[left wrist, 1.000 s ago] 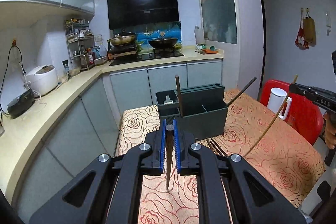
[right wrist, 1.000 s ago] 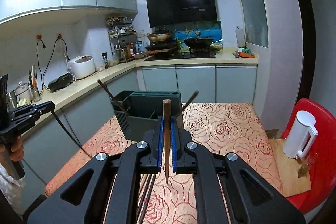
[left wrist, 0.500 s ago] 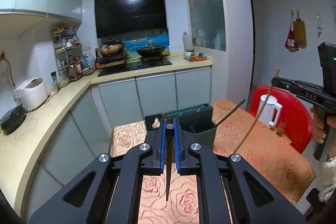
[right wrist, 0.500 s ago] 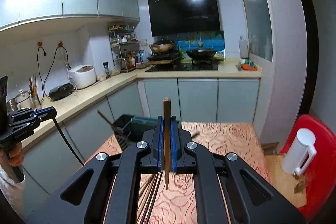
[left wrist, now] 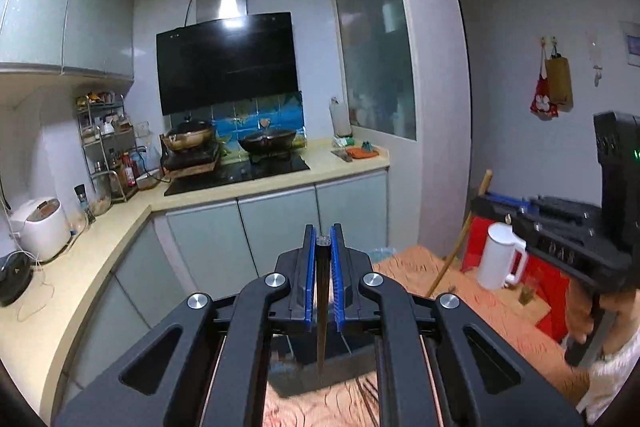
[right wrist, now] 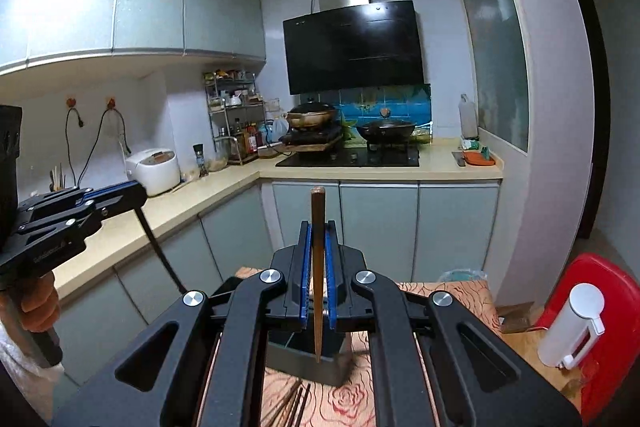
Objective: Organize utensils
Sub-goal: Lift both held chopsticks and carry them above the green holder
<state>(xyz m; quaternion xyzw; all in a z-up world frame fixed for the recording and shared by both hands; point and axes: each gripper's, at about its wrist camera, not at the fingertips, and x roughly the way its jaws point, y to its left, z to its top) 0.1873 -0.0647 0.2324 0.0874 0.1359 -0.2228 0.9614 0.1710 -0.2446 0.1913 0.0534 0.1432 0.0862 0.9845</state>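
Here, each gripper is clamped on 1 chopstick, both held above the tabletop (right wrist: 452, 293) with its rose-patterned cloth.

The left gripper (left wrist: 323, 247) has its blue-padded fingers (left wrist: 307, 279) pressed together on a dark chopstick (left wrist: 322, 307), which stands nearly upright between them, its thin tip pointing down over the holder. From the right wrist view the same dark chopstick slants down out of that gripper at the left edge.

The right gripper (right wrist: 318, 233) has its fingers (right wrist: 305, 275) likewise closed on a brown chopstick (right wrist: 317, 267); the blunt end sticks up above the fingertips and the tapered tip hangs just over the dark green utensil holder (right wrist: 308, 359).

That holder sits on the tabletop, directly below both grippers and largely hidden by them. What lies in its compartments cannot be told from here. Just in front of it, a few loose dark chopsticks (right wrist: 294, 403) lie on the cloth.

To the right, a white kettle (right wrist: 572, 331) stands near a red chair (right wrist: 612, 327). A person's hand (left wrist: 580, 315) grips the handle of the right gripper in the left wrist view.
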